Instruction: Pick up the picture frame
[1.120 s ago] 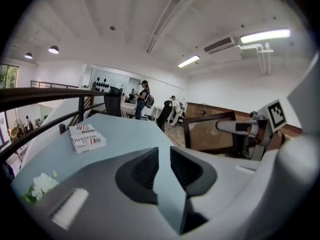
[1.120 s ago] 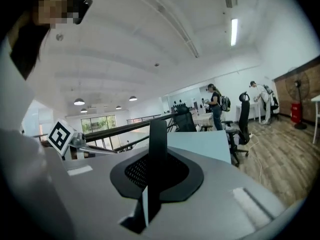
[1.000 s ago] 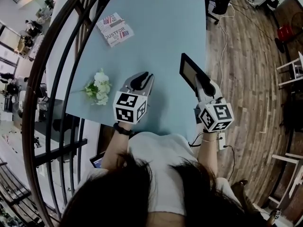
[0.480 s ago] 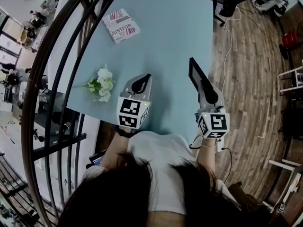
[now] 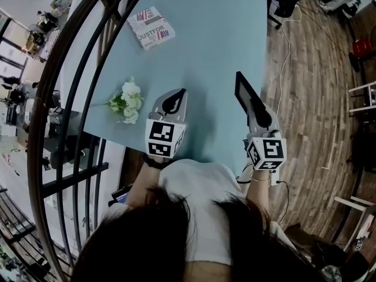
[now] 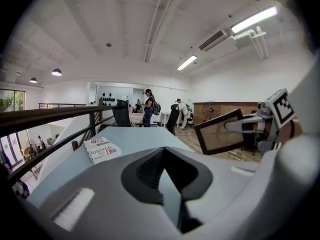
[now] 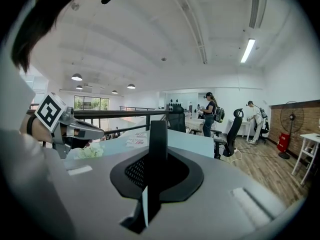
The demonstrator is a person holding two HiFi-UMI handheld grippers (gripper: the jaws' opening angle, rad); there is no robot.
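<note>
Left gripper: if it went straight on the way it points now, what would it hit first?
Likely the bare tabletop: the left gripper seems to point slightly down along it, with the booklet off to its left and the picture frame to its right. Depth is unclear.

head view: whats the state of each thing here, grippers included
picture frame: clamped in the right gripper, raised, tilted on edge
right gripper: shut on the picture frame
left gripper: shut, empty, above the table
flowers: lying on the table near its left edge
booklet: lying flat at the far side of the table
</note>
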